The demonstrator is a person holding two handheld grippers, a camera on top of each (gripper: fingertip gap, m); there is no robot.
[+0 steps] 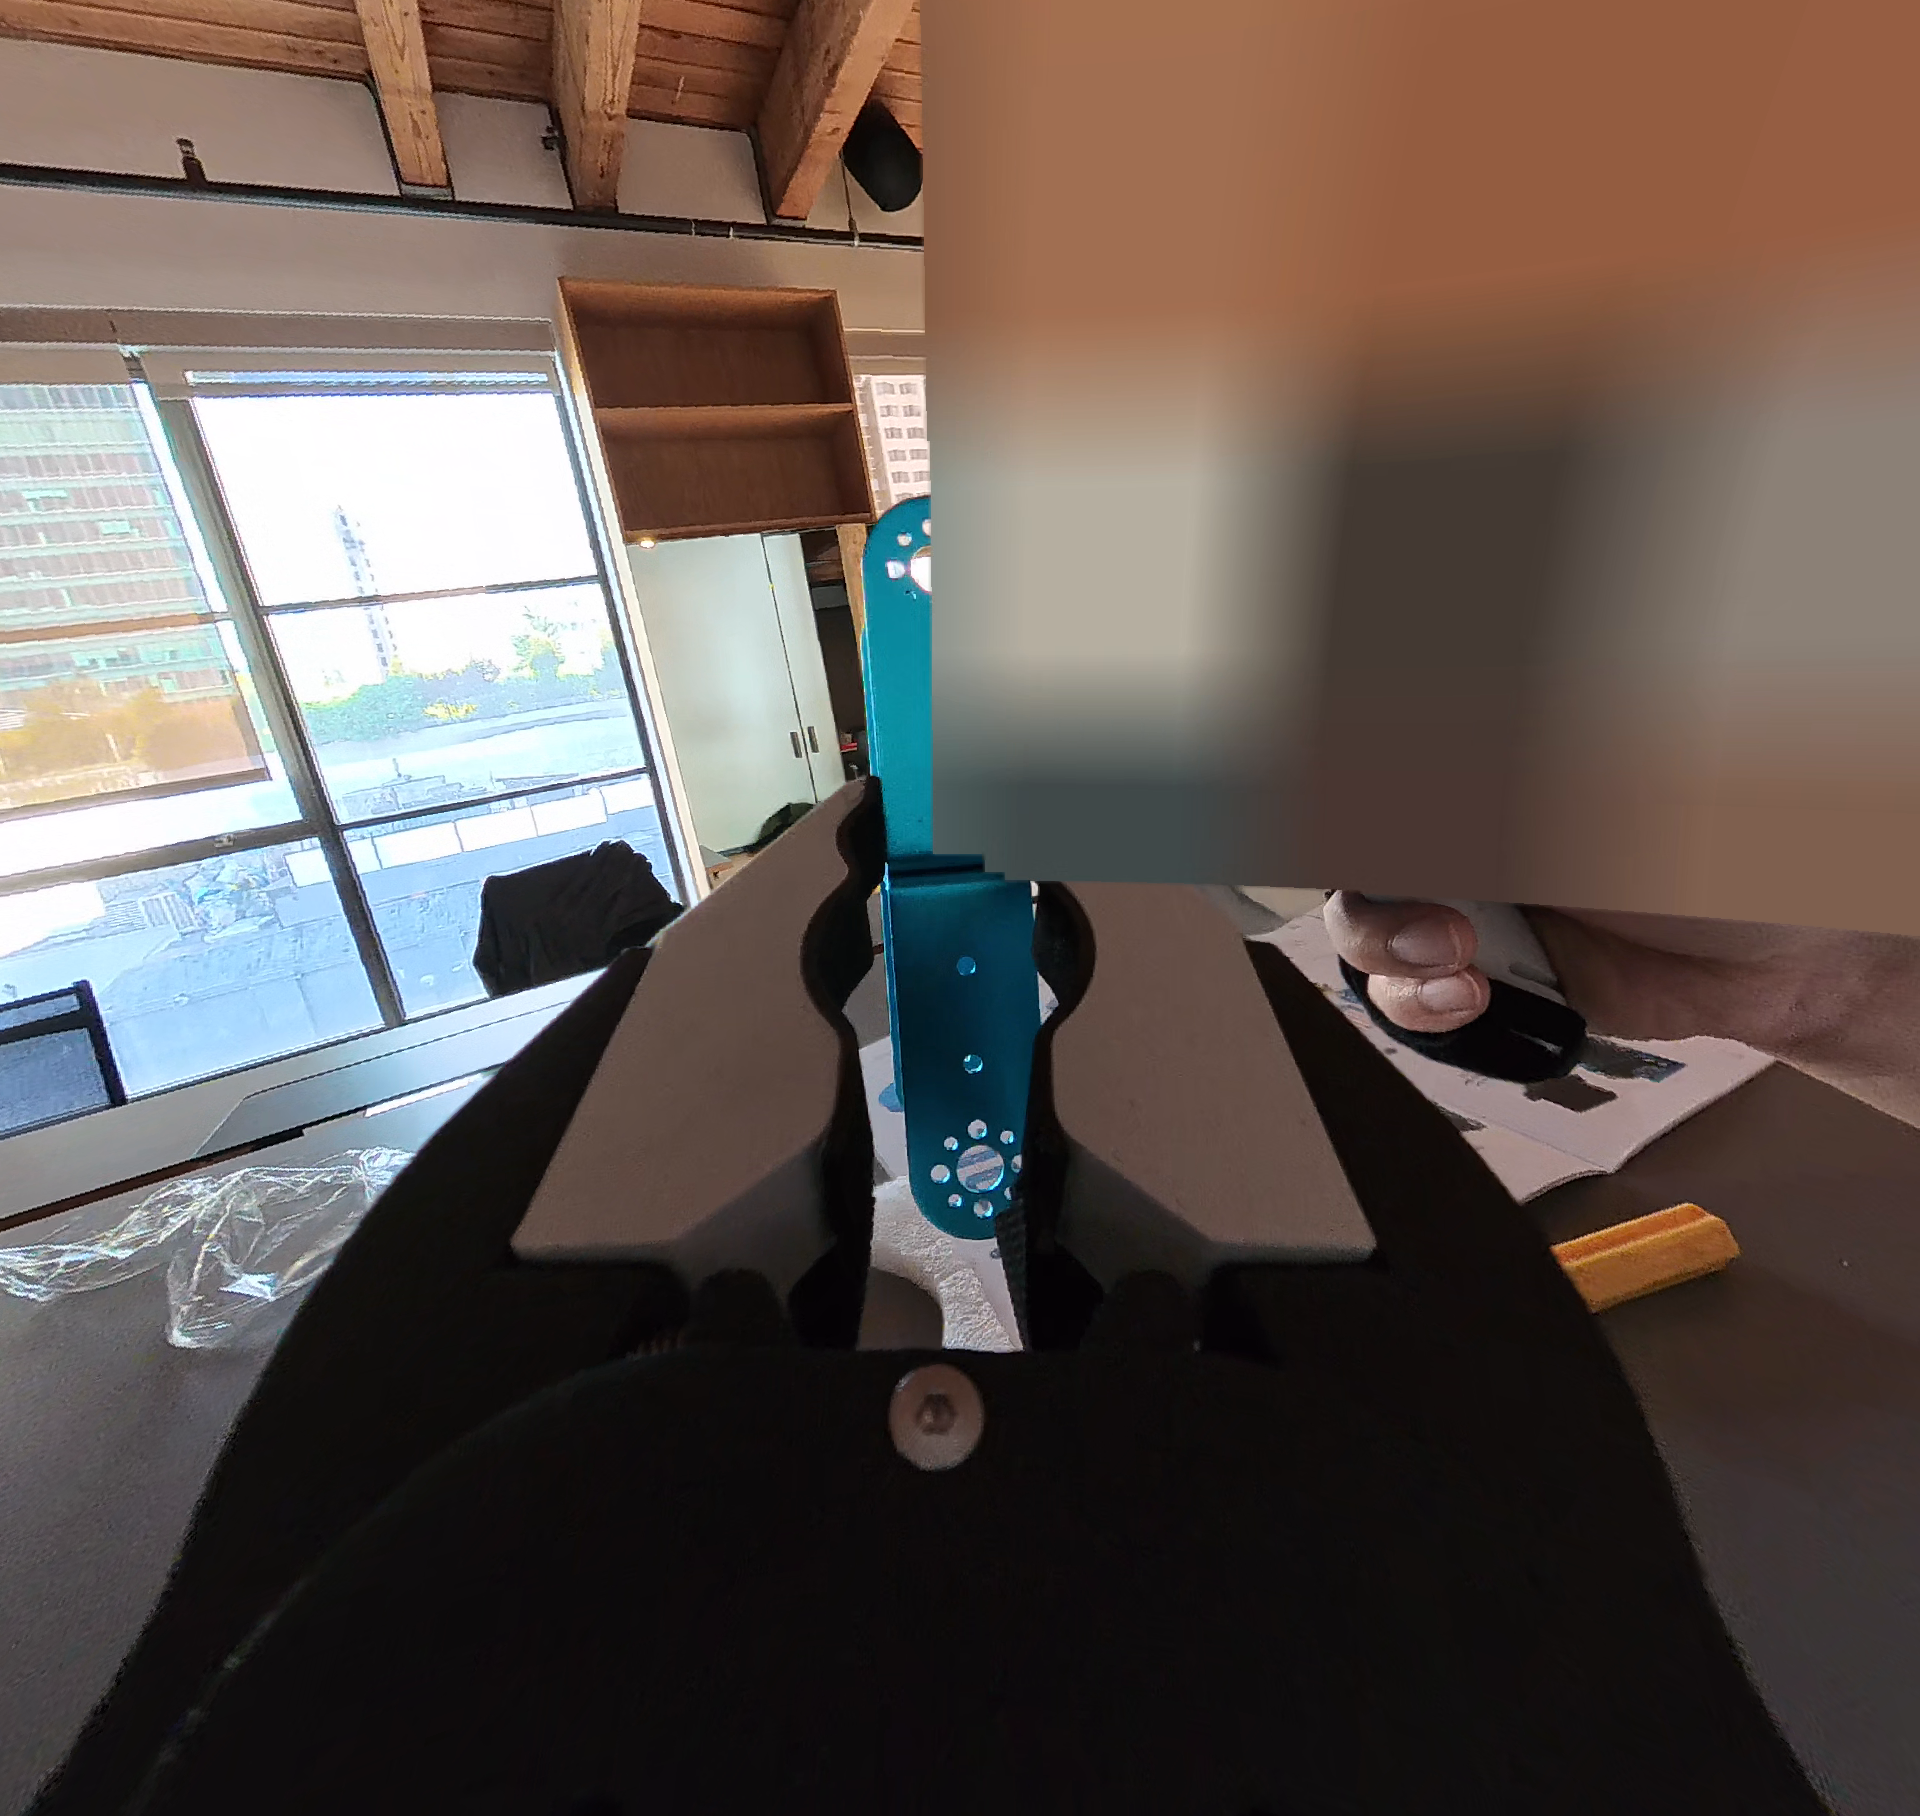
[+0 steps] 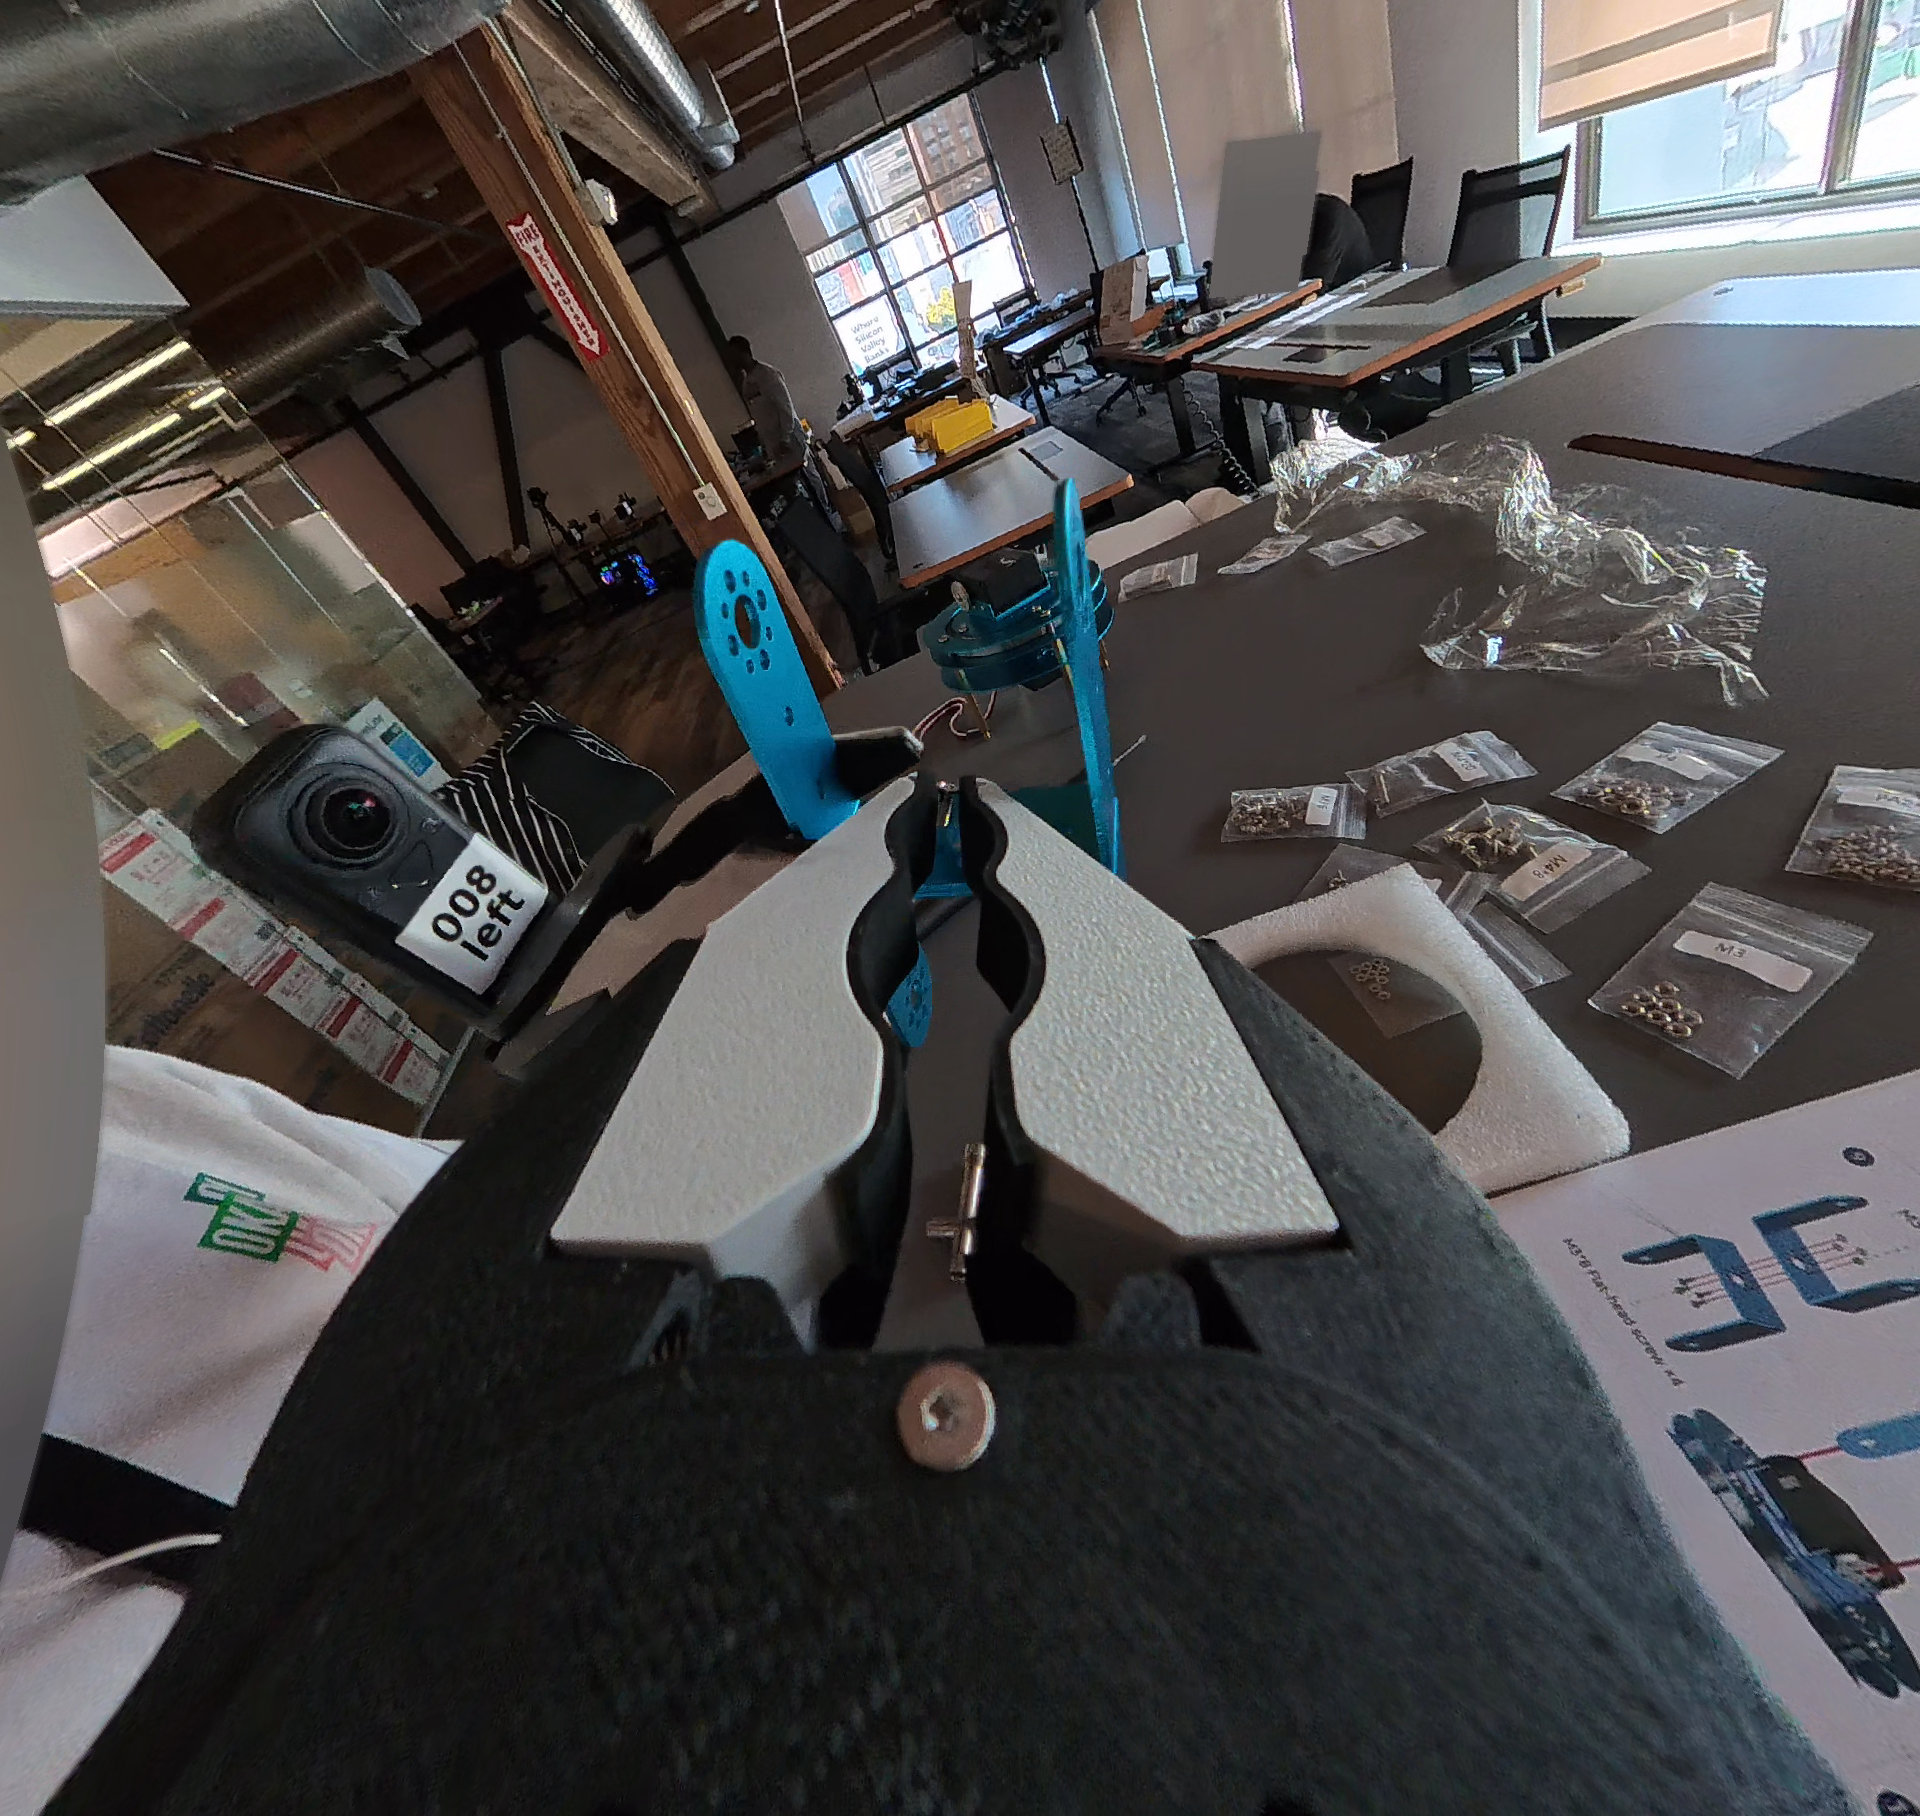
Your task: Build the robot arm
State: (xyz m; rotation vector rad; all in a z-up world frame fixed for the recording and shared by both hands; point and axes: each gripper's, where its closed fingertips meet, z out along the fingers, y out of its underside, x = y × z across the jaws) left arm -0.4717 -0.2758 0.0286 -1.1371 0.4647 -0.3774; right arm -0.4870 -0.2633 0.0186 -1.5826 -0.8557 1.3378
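A loft office with wooden ceiling beams (image 1: pixel 592 41), tall windows (image 1: pixel 312 686) and rows of desks (image 2: pixel 1382 332) surrounds a dark worktop (image 2: pixel 1351 686). On it lie crumpled clear wrap (image 2: pixel 1558 561), an open booklet (image 2: pixel 1766 1351), a white foam block (image 2: pixel 1455 1039) and small bags of screws (image 2: pixel 1725 987). The left hand-held gripper (image 1: pixel 951 852) is clenched on a blue metal bracket (image 1: pixel 961 1028), held upright. The right hand-held gripper (image 2: pixel 951 790) pinches a small metal screw (image 2: pixel 943 802) at its tips, just beside that bracket.

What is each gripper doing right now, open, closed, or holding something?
Left gripper: closed on the blue metal bracket, held upright.
Right gripper: nearly closed; a small screw sits between its fingers, grip unclear.
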